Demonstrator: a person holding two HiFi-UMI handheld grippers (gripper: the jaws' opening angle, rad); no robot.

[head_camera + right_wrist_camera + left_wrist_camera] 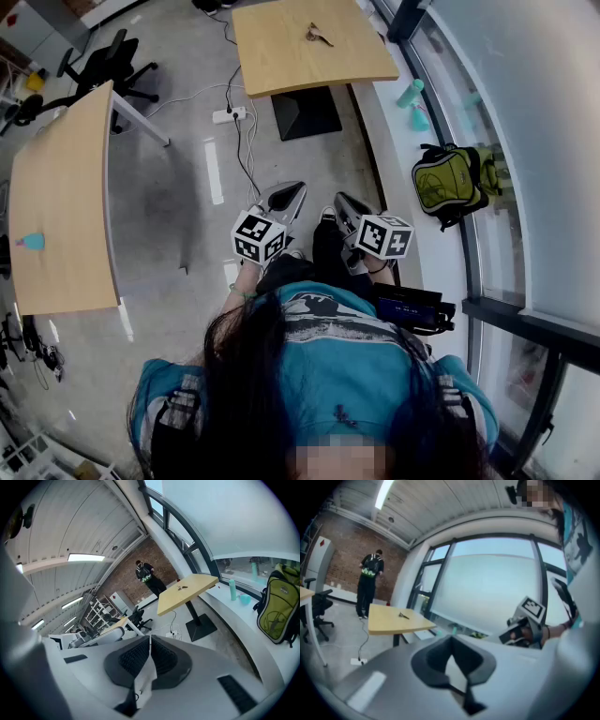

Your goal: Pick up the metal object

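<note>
The metal object (319, 36) is a small dark piece lying on a light wooden table (281, 66) far ahead of me. It also shows as a small speck (403, 616) in the left gripper view and again (182, 587) in the right gripper view. Both grippers are held close to my body, well short of that table. My left gripper (286, 194) is shut with its dark pads (436, 660) together and nothing between them. My right gripper (345, 206) is also shut and empty, pads (161, 658) touching.
A green backpack (450, 183), a teal bottle (410, 92) and a cup (419, 117) sit on the window ledge at right. A power strip with cables (230, 115) lies on the floor. A long table (56, 197) and office chair (108, 61) stand left. A person (370, 581) stands far off.
</note>
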